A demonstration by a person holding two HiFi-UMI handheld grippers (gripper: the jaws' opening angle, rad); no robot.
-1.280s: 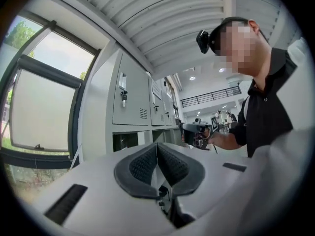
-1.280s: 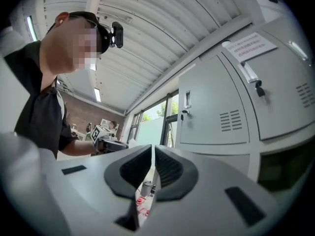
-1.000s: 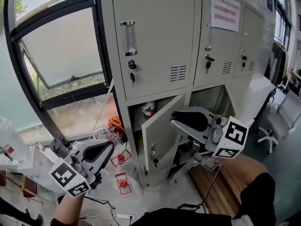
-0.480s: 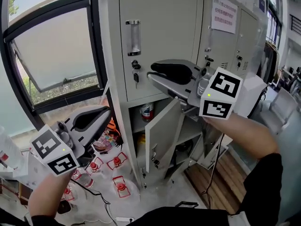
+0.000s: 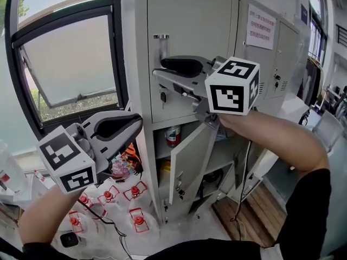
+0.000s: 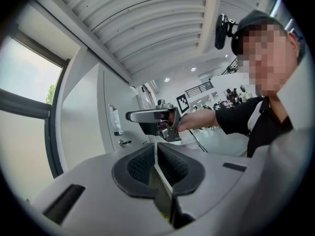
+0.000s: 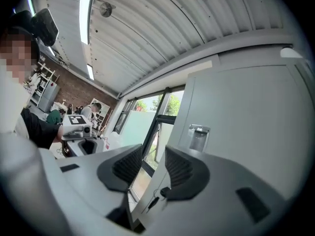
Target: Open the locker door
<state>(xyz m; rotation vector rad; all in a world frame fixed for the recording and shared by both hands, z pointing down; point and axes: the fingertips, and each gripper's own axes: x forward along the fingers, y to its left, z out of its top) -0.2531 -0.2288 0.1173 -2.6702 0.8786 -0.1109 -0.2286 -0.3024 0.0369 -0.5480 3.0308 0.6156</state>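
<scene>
The grey locker bank point(image 5: 190, 15) has a closed upper left door with a clear handle point(image 5: 161, 46) and a key point(image 5: 163, 96) in the lock below it. The lower door point(image 5: 187, 161) stands ajar. My right gripper point(image 5: 158, 72) is raised in front of the upper door, just below the handle point(image 7: 198, 136); its jaws are opening, with nothing between them point(image 7: 154, 163). My left gripper point(image 5: 139, 123) hangs lower left, beside the locker's edge, shut and empty point(image 6: 156, 147).
Several red-capped bottles point(image 5: 108, 195) lie on the floor left of the locker. A tilted window point(image 5: 70, 64) fills the left side. A bottle point(image 5: 172, 135) stands inside the lower compartment. A paper notice point(image 5: 261, 19) hangs on the middle locker.
My right gripper has risen from the ajar lower door to the upper door's handle height, and its jaws have spread apart. The left gripper has also come up and towards the locker.
</scene>
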